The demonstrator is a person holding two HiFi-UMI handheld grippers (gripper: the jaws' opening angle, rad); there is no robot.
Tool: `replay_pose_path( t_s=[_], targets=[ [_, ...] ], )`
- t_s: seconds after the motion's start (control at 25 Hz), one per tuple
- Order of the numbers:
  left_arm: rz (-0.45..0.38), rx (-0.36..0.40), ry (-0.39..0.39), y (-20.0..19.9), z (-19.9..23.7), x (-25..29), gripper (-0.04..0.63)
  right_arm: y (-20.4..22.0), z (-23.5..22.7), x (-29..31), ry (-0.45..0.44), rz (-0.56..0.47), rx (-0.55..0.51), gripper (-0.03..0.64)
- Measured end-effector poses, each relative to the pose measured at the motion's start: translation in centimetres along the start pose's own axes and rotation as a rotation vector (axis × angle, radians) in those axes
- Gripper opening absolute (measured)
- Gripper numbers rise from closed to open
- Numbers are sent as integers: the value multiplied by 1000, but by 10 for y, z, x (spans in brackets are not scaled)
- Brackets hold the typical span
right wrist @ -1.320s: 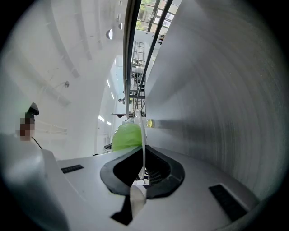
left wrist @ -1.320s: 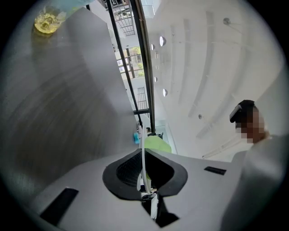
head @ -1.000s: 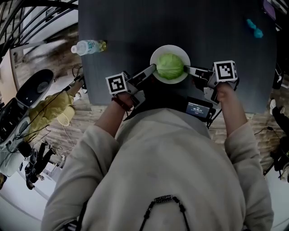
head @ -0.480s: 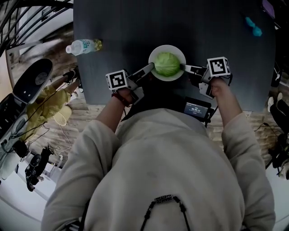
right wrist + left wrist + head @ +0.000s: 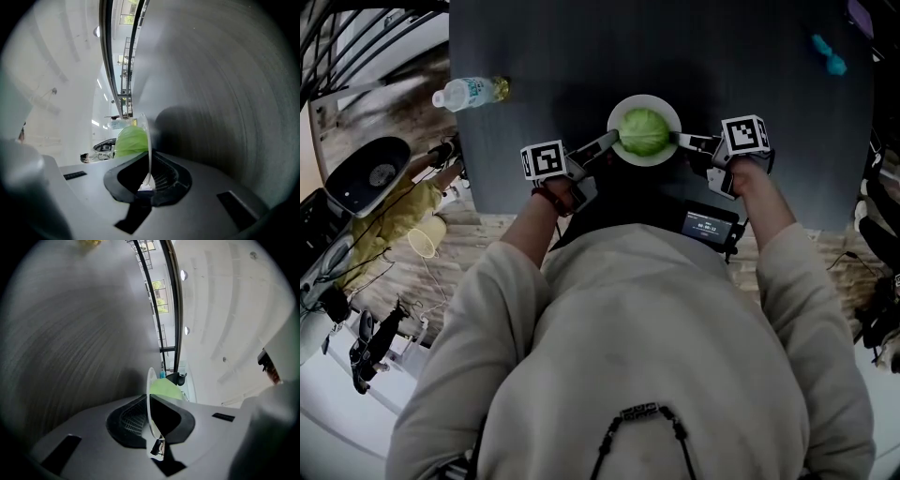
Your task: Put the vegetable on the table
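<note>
Opposite rims of the plate [image 5: 662, 159] pinched tight, left gripper [image 5: 614, 141] and right gripper [image 5: 680, 141] alike, cabbage [image 5: 644, 131] on top

The left tongs [image 5: 150, 401] are closed on the thin white rim of a plate [image 5: 149, 380], seen edge-on and running straight up between the two dark pads. Just past the rim, on its right side, sits a pale green vegetable [image 5: 165, 389]. The dark grey counter [image 5: 70, 343] fills the left half; a white ceiling [image 5: 225, 310] with two round lights [image 5: 183, 275] fills the right
</note>
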State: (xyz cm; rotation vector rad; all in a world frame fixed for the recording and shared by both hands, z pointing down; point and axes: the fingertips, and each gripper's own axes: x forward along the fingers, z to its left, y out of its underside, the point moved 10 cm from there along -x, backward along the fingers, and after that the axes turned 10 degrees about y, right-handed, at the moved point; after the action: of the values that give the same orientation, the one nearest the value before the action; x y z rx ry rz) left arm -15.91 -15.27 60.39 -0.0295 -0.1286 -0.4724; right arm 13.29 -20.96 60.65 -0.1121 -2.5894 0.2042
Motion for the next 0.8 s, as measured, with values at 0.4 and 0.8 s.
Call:
replay_pose_path(
  t_s=[0.4, 0.8],
  targets=[
    [26, -37, -55, 2, 4, 1, 23, 5, -4, 7, -12, 2, 62, 28],
    [101, -94, -185, -2, -3, 8, 53, 5, -3, 7, 50, 28, 87, 29]
  ],
)
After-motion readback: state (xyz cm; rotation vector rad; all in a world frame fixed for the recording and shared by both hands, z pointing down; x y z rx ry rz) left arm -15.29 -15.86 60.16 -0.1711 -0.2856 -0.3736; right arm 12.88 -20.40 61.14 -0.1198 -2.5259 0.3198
